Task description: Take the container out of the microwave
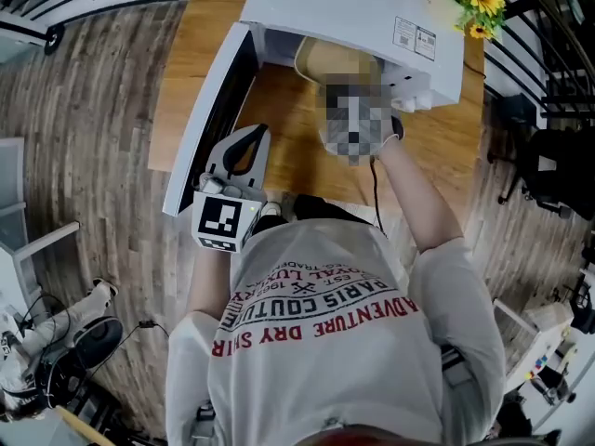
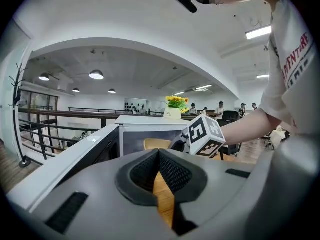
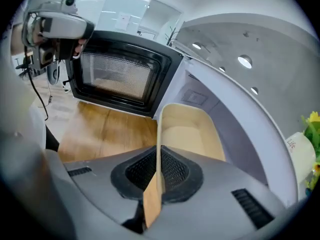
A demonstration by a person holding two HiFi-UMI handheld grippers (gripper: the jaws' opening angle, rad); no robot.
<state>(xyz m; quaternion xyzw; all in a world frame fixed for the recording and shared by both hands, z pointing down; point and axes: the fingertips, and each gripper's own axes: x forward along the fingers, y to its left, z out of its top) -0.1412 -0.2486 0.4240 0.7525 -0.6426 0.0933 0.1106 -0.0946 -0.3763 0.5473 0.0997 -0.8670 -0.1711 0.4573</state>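
Head view: your shirt (image 1: 325, 342) reads "ADVENTURE" and "DRY"; the white microwave (image 1: 353, 7) stands on the wooden table (image 1: 204, 54), door (image 1: 209, 110) open.
Left gripper view: your left gripper (image 2: 159, 153) is clenched on nothing.
Right gripper view: your right gripper (image 3: 158, 171) grasps the near wall of the beige container (image 3: 192, 134), which sits in the microwave's mouth.

Smooth, faintly glossy white casing on microwave (image 1: 353, 7); dark glass over fine metal mesh in door (image 3: 120, 74). Matt, smooth cream plastic for container (image 3: 192, 131). Satin wood with visible grain for counter (image 1: 200, 45). Streaky wood planks for floor (image 1: 102, 119). Matt grey plastic on right gripper (image 3: 159, 154), with black ribbed pads (image 3: 175, 169).
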